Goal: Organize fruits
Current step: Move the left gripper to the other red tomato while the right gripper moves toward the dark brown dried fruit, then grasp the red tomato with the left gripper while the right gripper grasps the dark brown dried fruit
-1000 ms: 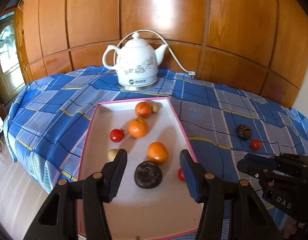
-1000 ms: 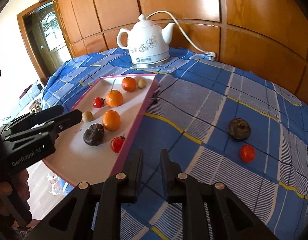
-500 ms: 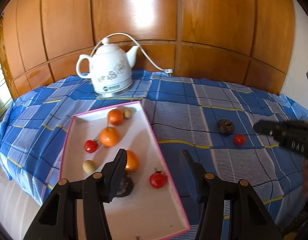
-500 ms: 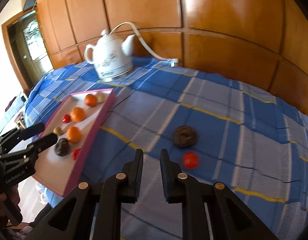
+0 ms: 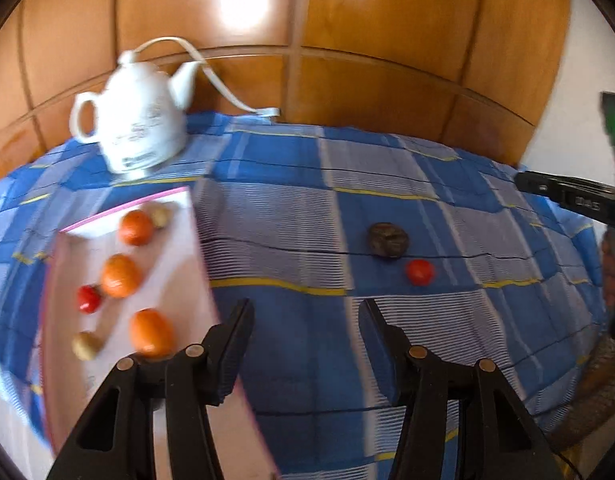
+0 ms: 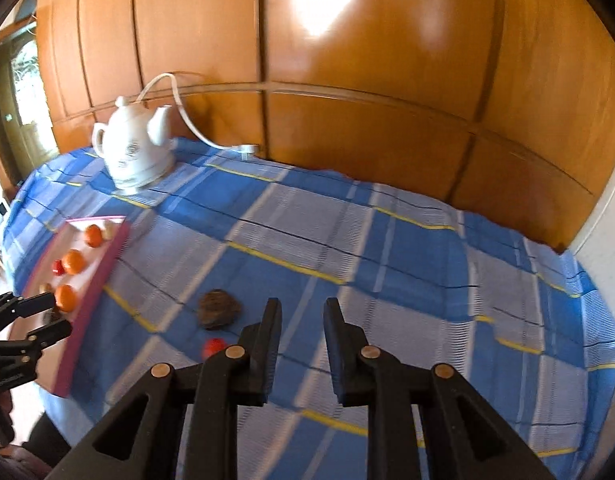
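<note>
A white tray with a pink rim [image 5: 179, 248] holds three oranges [image 5: 121, 276], a red tomato [image 5: 88, 299] and two small tan fruits [image 5: 86, 346]. On the blue checked cloth to its right lie a dark wrinkled fruit [image 5: 387, 240] [image 6: 219, 308] and a red tomato [image 5: 419, 272] [image 6: 213, 346]. My left gripper [image 5: 305, 308] hangs open over bare cloth beside the tray's right rim, short of both fruits. My right gripper [image 6: 302, 304] is just right of them, its jaws opening by a narrow gap with nothing between them.
A white kettle [image 5: 139, 128] with a white cord stands at the back left, against the wooden wall panels. The cloth drops off the table's rounded edge at the right [image 6: 587, 320]. The tray's pink rim [image 6: 107, 264] lies left of the two loose fruits.
Both views have swung right. My left gripper has left the tray for the cloth beside it. My right gripper has neared the dark fruit and tomato, and its jaws have parted slightly.
</note>
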